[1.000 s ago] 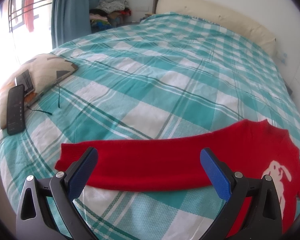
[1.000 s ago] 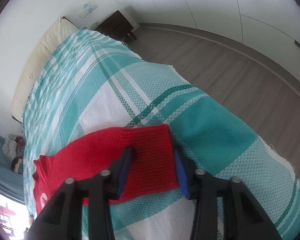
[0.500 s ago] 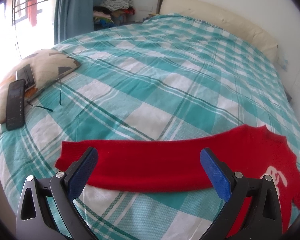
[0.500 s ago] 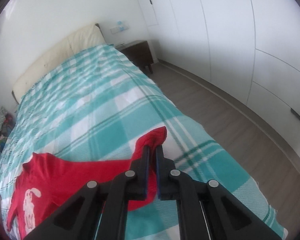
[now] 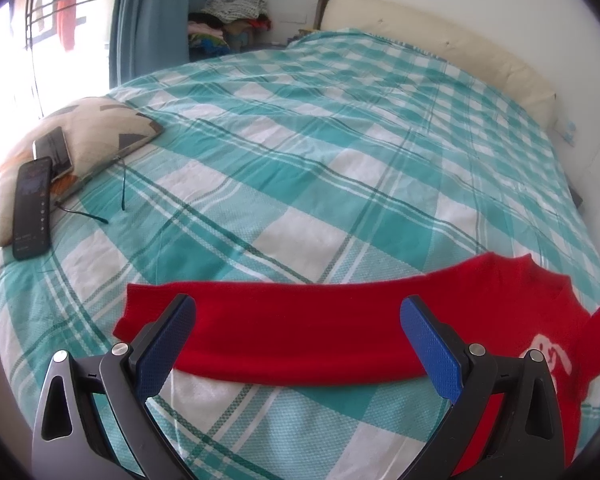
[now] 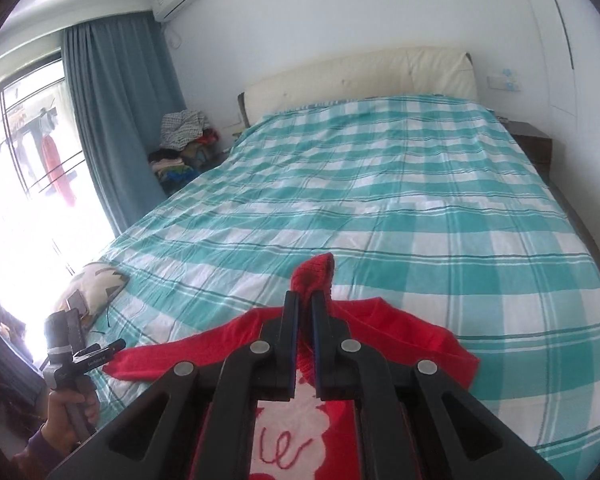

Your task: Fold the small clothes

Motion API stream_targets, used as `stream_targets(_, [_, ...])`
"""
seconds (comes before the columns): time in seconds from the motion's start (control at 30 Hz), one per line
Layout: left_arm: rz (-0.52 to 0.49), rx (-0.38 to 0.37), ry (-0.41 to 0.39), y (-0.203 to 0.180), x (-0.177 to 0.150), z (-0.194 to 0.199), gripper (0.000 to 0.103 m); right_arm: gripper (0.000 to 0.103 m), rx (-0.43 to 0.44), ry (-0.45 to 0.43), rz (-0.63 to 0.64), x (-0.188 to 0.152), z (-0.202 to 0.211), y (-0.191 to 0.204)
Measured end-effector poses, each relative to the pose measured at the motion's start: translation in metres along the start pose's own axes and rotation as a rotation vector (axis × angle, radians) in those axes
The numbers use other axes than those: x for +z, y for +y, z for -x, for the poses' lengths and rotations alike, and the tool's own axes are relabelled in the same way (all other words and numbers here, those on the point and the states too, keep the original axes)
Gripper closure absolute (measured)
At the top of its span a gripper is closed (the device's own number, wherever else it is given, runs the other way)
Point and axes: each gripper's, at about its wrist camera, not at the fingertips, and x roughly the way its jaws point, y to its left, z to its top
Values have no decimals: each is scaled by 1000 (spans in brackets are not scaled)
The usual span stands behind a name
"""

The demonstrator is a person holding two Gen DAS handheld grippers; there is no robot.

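- The red sweater (image 5: pixel 500 320) lies on the bed (image 5: pixel 300 140), near the close edge, front side up with a white cartoon print (image 6: pixel 296 432) showing.
- The right tongs (image 6: pixel 306 300) are clamped on the cuff of one sleeve (image 6: pixel 314 272), holding it up above the sweater's body. The cuff pokes out past the tips.
- The left tongs (image 5: pixel 298 320) are wide apart and holding nothing, hovering just above the other sleeve (image 5: pixel 280 332), which stretches flat out to the left across the checked bedspread.
- In the right wrist view, a hand (image 6: pixel 66 412) grips the left tool's handle at the near left corner.
- Far left on the bed sits a patterned pillow (image 5: pixel 88 132) with a dark phone (image 5: pixel 32 208) leaning on it and another device (image 5: pixel 54 150) on top.
- There's a heap of clothes (image 6: pixel 184 140) in the far corner by the blue curtain (image 6: pixel 124 120).
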Motion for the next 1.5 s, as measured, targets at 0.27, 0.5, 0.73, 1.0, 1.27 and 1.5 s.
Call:
stream_targets(0.27, [54, -22, 9, 9, 3, 0, 1, 37, 271, 186, -127, -54, -60, 0])
stream_targets(0.5, [14, -39, 19, -4, -1, 0, 1, 37, 36, 168, -100, -87, -5, -70])
stream_targets(0.73, [-185, -76, 64, -48, -22, 0, 1, 37, -263, 173, -49, -162, 61, -141])
stream_targets(1.0, [-294, -137, 251, -78, -77, -14, 1, 37, -326, 37, -251, -171, 108, -189])
stream_targets(1.27, [-470, -53, 310, -103, -125, -28, 1, 36, -284, -40, -279, -161, 117, -179])
stream_targets(1.5, [-345, -84, 371, -88, -130, -38, 0, 36, -273, -46, -259, -163, 119, -171])
